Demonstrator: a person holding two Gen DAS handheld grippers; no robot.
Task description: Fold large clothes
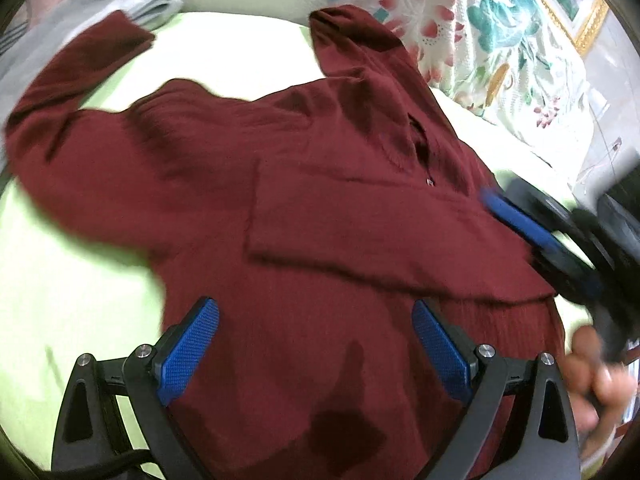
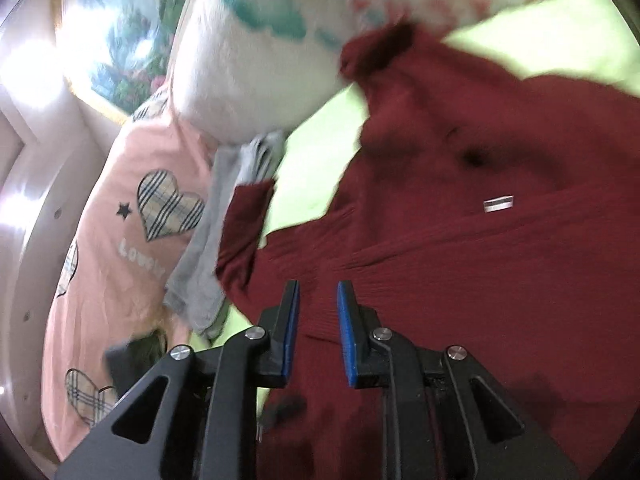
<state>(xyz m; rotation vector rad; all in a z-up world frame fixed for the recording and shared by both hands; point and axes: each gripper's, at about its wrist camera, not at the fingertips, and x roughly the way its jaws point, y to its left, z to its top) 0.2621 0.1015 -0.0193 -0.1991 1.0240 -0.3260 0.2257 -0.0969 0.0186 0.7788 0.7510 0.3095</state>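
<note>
1. Maroon sweater [image 1: 304, 208] lies spread across the pale green bedsheet [image 1: 52, 280], its collar toward the floral pillow [image 1: 460, 28] at the head edge.
2. One sleeve is folded across the chest; the other sleeve [image 1: 72, 92] stretches out toward the grey garment [image 1: 44, 40] at the far corner.
3. Left gripper [image 1: 316, 344] hovers over the lower body, jaws wide apart, holding nothing.
4. Right gripper [image 2: 318, 328] has jaws a narrow gap apart, with no cloth between them.
5. Judged step: sleeve folding, one side done.
6. Next move likely calls for reaching the outstretched sleeve, pinching near its cuff and drawing it across the chest.
</note>
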